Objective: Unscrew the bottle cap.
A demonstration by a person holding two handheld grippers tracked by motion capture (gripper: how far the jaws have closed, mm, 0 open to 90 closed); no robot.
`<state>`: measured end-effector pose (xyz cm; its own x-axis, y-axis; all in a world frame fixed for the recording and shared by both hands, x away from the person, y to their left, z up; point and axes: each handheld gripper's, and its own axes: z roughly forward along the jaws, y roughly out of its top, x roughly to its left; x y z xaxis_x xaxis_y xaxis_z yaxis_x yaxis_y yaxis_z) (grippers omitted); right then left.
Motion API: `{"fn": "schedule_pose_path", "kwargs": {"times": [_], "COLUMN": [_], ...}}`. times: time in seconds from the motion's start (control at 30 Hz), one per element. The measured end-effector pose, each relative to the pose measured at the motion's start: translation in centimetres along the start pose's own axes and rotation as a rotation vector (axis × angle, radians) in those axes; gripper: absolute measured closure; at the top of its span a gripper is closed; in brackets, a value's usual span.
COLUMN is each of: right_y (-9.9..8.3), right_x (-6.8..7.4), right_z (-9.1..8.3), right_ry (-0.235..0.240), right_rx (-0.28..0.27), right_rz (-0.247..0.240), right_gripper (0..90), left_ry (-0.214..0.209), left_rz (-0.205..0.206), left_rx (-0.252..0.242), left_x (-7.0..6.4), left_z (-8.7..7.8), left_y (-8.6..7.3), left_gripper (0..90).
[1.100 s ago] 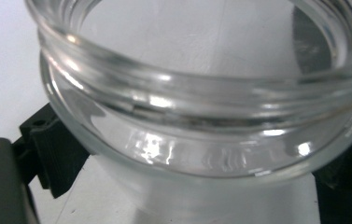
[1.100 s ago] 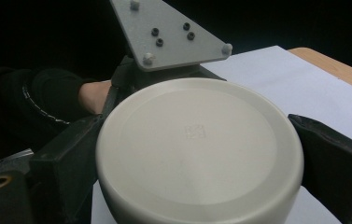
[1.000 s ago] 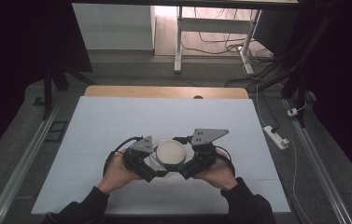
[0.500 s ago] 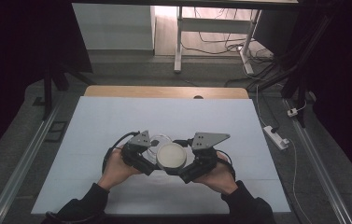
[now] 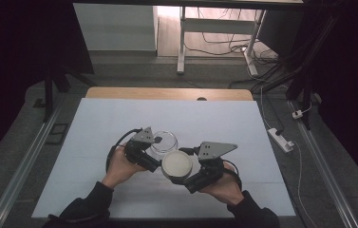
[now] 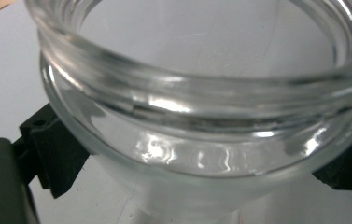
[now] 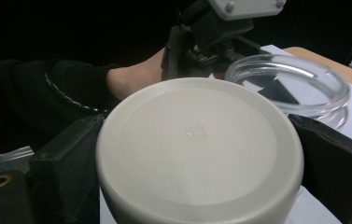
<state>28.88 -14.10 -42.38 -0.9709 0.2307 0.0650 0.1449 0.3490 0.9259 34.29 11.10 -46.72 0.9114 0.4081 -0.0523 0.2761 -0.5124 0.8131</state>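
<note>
Between the jaws of the left gripper: one clear glass jar, open-mouthed, empty as far as can be seen, held at its body below the threaded neck, its base apparently resting on the white table top. Between the jaws of the right gripper: one round off-white lid, clamped at its rim, flat face up, just beside the jar on its near side and touching or nearly touching it. Both pairs of jaws are thus closed on their loads, not together and not idle. Behind the lid in the right gripper view, the left gripper and the person's hand with its dark sleeve. Hazards, as judged: smooth glass may slip or twist in the left jaws if the lid is pressed down off-centre; the lid may go on tilted and cross its thread; a hard squeeze could chip the neck. Markings: a small square embossed mark at the lid's centre, unreadable; no label or brand on the jar.
</note>
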Motion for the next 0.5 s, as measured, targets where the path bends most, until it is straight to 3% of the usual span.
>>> {"fn": "schedule_pose_path", "kwargs": {"times": [0.5], "right_y": [-1.1], "right_x": [0.8], "right_z": [0.7], "right_ry": [0.003], "right_rx": [0.022], "right_rz": [-0.005], "right_gripper": [7.4], "left_ry": [0.027], "left_rz": [-0.010], "left_rx": [-0.015], "left_x": [1.5], "left_z": [0.2], "left_y": [0.7], "left_gripper": [7.7]}}
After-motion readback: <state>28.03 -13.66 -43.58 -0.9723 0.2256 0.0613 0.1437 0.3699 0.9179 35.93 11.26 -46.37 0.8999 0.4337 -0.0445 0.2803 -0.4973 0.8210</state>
